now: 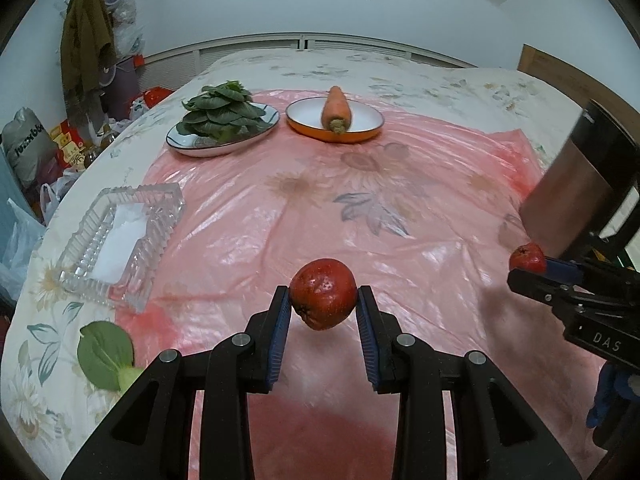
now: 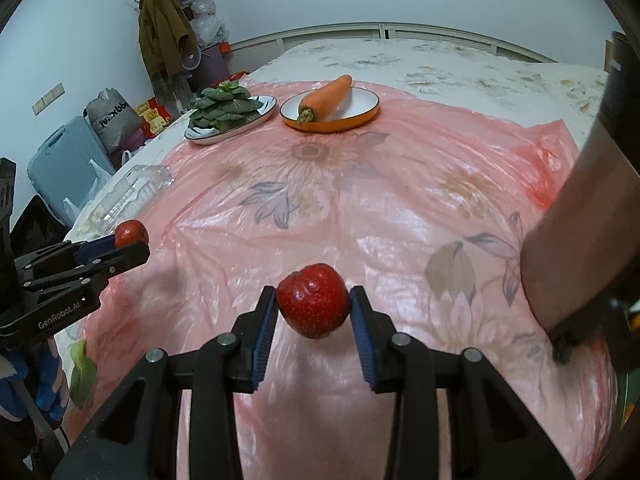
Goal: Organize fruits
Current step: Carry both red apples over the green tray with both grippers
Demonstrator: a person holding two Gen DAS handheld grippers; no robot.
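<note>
Left gripper clamped on a round dark-red fruit, pinched between the blue pads at the fingertips and held clear above the pink plastic sheet. Right gripper likewise closed on a second red fruit with speckled skin, also off the sheet. Ribbed clear glass dish sits to the left; white plate of leafy greens and orange-rimmed plate with a carrot at the far side, just beside each other
</note>
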